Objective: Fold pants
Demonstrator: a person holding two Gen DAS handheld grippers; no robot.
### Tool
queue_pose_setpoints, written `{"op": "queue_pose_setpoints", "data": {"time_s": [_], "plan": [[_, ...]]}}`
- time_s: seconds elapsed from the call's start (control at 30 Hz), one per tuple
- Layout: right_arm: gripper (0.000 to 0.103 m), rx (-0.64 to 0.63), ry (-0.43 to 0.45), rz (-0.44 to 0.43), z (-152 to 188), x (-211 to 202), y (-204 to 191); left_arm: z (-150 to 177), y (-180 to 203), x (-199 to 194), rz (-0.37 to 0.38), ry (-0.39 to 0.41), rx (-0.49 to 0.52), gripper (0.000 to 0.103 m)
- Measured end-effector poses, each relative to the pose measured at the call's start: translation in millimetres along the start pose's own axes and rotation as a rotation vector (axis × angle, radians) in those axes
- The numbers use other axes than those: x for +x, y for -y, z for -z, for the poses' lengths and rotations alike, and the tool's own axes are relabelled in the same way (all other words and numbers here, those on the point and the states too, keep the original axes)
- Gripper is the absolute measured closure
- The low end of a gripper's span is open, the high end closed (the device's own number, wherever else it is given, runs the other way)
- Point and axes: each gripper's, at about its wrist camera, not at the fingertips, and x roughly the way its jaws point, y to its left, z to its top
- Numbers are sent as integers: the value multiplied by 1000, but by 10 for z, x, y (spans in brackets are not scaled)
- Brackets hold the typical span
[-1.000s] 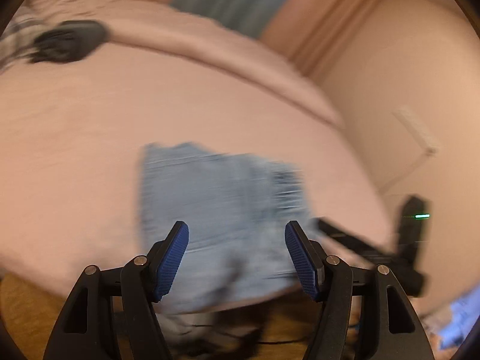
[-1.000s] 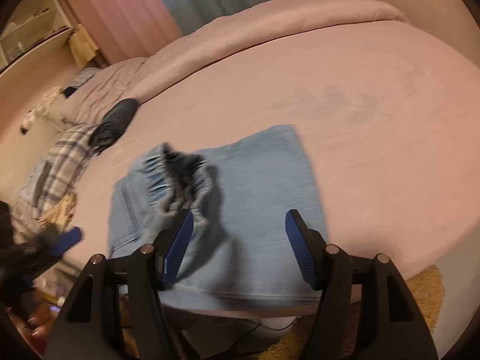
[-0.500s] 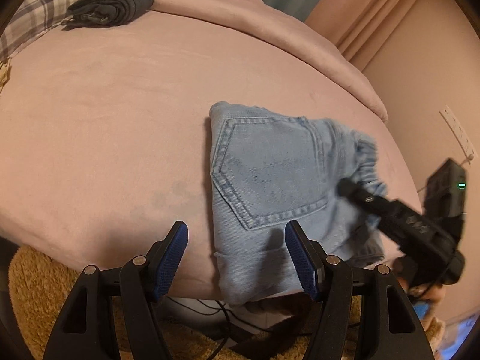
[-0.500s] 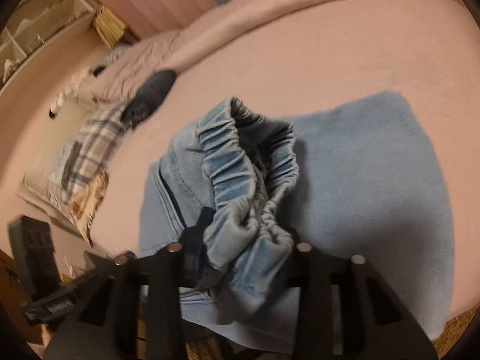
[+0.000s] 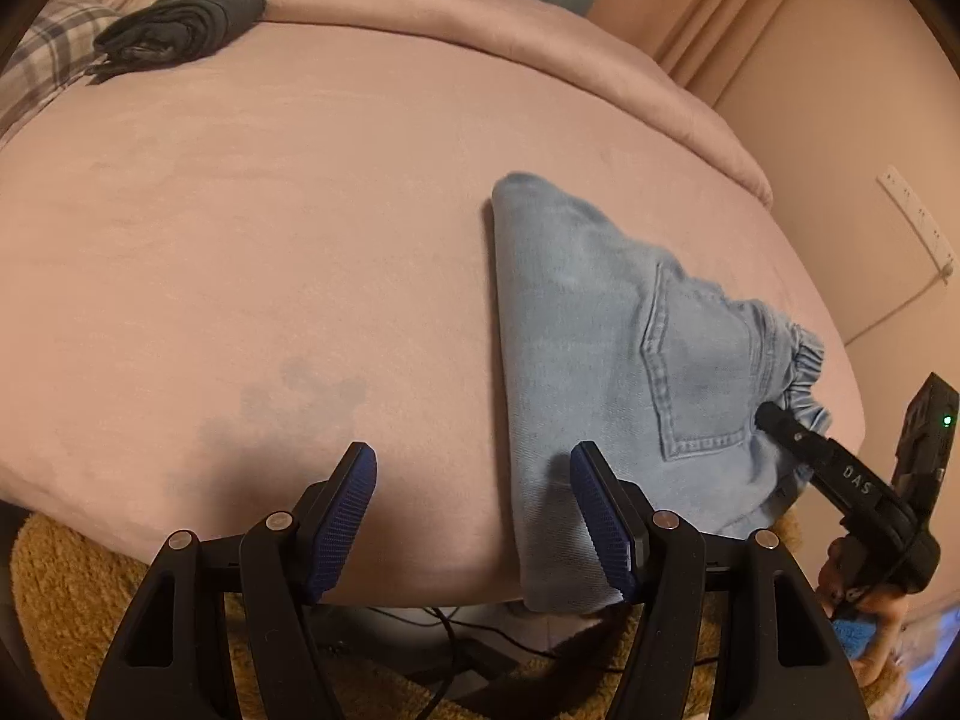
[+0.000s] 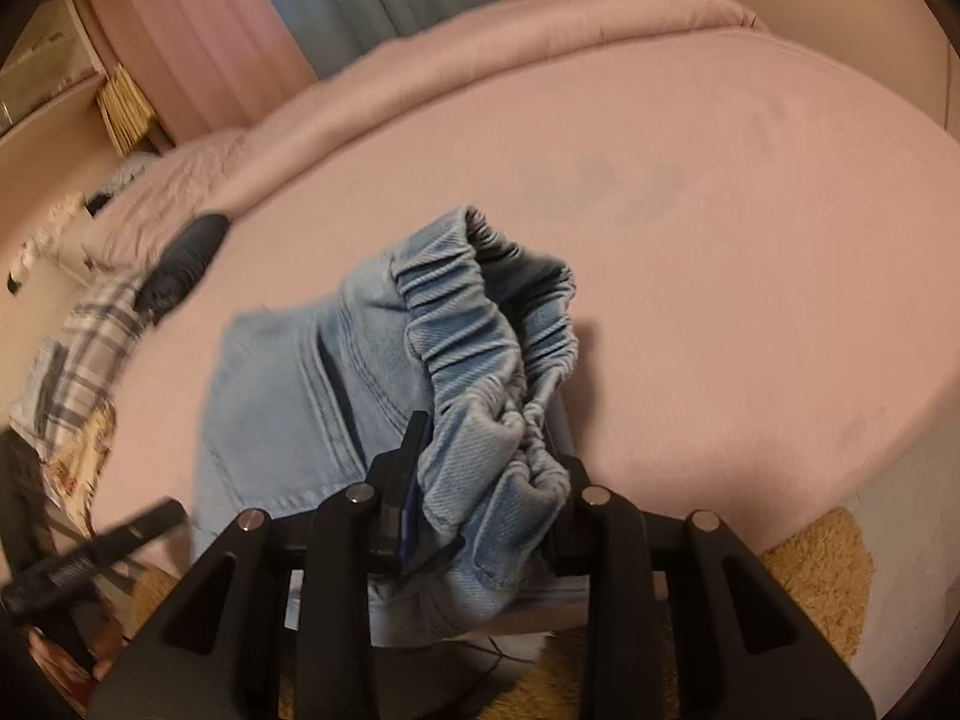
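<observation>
**Right gripper pinches the waistband of folded pants at the bed's edge**

The light-blue denim pants [image 5: 606, 360] lie folded on the pink bed [image 5: 300, 228], at its near edge, with a back pocket facing up. The right gripper [image 6: 480, 480] is pinched on the gathered elastic waistband [image 6: 498, 324], lifting it off the bed. The left gripper [image 5: 474, 516] is spread and holds nothing; one of its blue pads [image 5: 600, 528] is at the pants' folded side. A dark folded garment [image 5: 180, 30] sits well away, by the plaid cloth [image 5: 42, 60].

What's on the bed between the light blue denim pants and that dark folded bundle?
Only bare pink bedcover between pants and bundle, seen in the left wrist view.
</observation>
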Motion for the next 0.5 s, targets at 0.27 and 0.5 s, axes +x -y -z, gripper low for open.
{"op": "queue_pose_setpoints", "data": {"time_s": [0.27,0.5], "plan": [[71,-4,34,-24,-141,-129,6,-160,103,-34,-5,28,40,37],[70,-39,-13,58,-61,19,-41,-627,320,176,23,56,122,39]]}}
